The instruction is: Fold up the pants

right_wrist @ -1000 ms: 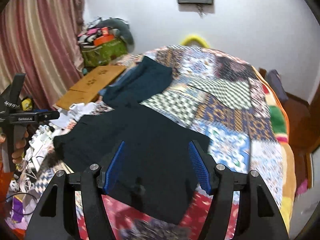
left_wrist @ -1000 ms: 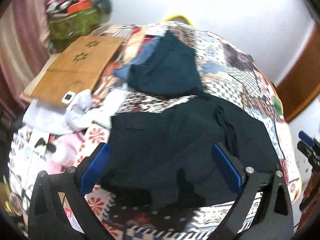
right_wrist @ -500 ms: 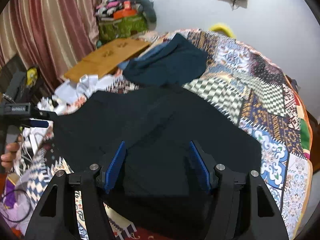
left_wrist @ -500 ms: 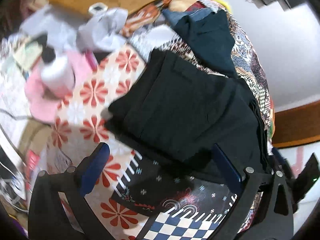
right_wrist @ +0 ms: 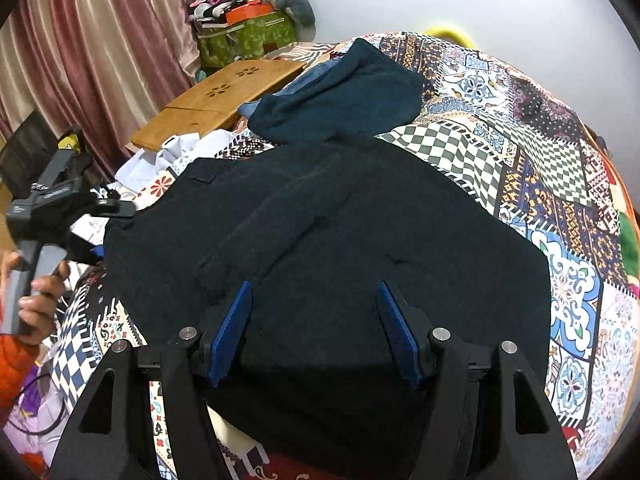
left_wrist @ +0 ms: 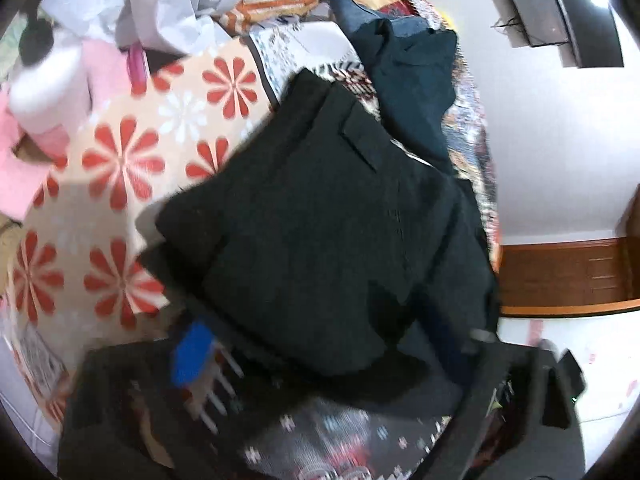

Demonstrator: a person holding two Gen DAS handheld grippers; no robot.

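While left hand-held gripper [left_wrist: 320,356] closes around black fabric pants [right_wrist: 320,248] edge, right hand-held gripper [right_wrist: 316,332] hovers released above them on patchwork-quilted bed [right_wrist: 560,184].

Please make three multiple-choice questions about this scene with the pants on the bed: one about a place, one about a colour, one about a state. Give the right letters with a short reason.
1. Where does the dark teal garment lie?
A. beyond the black pants
B. under the wooden board
C. on the floor

2. What colour are the pads of the right claw?
A. red
B. blue
C. yellow

3. How do the black pants lie?
A. hanging from a hook
B. rolled into a ball
C. spread on the patchwork quilt

Answers:
1 A, it lies past their far edge.
2 B, both pads show blue.
3 C, the cloth lies flat on the quilt.
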